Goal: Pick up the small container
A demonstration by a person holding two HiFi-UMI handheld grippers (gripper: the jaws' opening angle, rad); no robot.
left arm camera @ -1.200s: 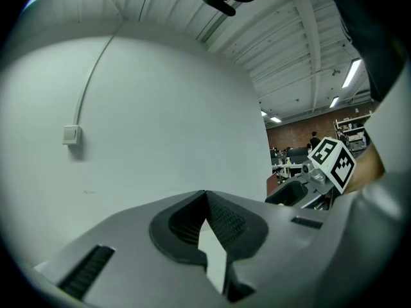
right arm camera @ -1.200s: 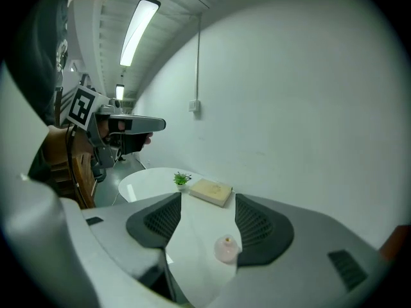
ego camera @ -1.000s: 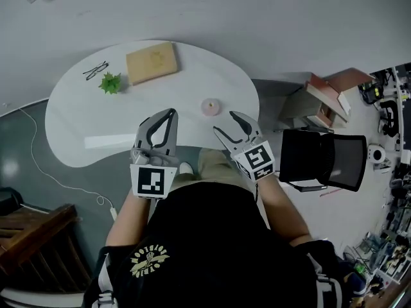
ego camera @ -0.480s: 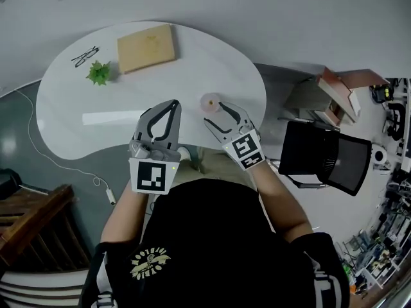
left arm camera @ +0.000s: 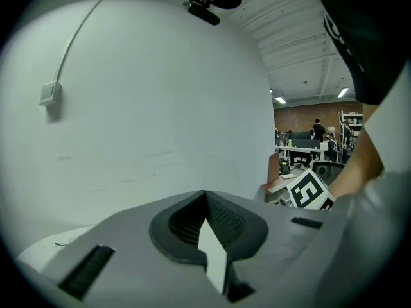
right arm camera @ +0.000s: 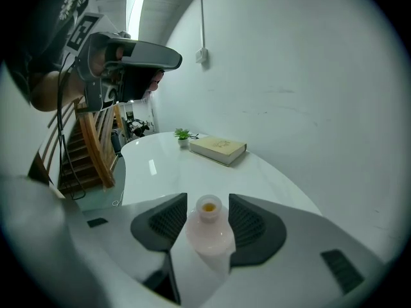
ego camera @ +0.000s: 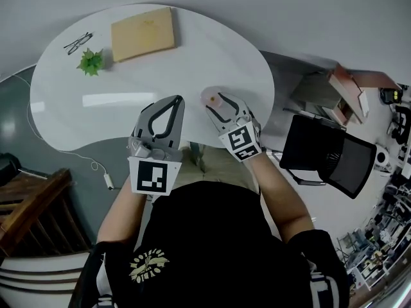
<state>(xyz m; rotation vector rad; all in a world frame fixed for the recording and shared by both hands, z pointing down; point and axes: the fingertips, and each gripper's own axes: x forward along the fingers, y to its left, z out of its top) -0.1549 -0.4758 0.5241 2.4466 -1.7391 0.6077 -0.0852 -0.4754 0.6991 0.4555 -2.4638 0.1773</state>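
**Small pink container between the closing right tongs**

The right tongs (right arm camera: 207, 205) are closing with the container (right arm camera: 209, 226) standing between the two ribbed dark pads (right arm camera: 168, 220). The pads flank its round belly closely, but I cannot see them pressing on it yet. The left tongs (left arm camera: 205, 199) are pressed together with nothing in them, and they hang over the near edge of the surface (ego camera: 122, 117), just beside the right pair.

The container is a squat little vessel, pale pink, with a bulbous body, a short narrow neck and an open round mouth that shows yellowish inside. Its skin looks smooth and slightly frosted, like glass or glazed ceramic. I judge it light and rigid, probably brittle, and slippery against a hard squeeze. The curved belly could squirt up or down out of the pads, so the grip should fall at its widest part with moderate, even pressure. The neck looks too thin to hold steadily.

It stands upright near the person's edge of the glossy white, kidney-shaped surface. Well apart, at the far side, lie a tan book (ego camera: 142, 33), a small green plant (ego camera: 90, 61) and glasses (ego camera: 77, 42). A black chair (ego camera: 334, 159) stands off the right end.
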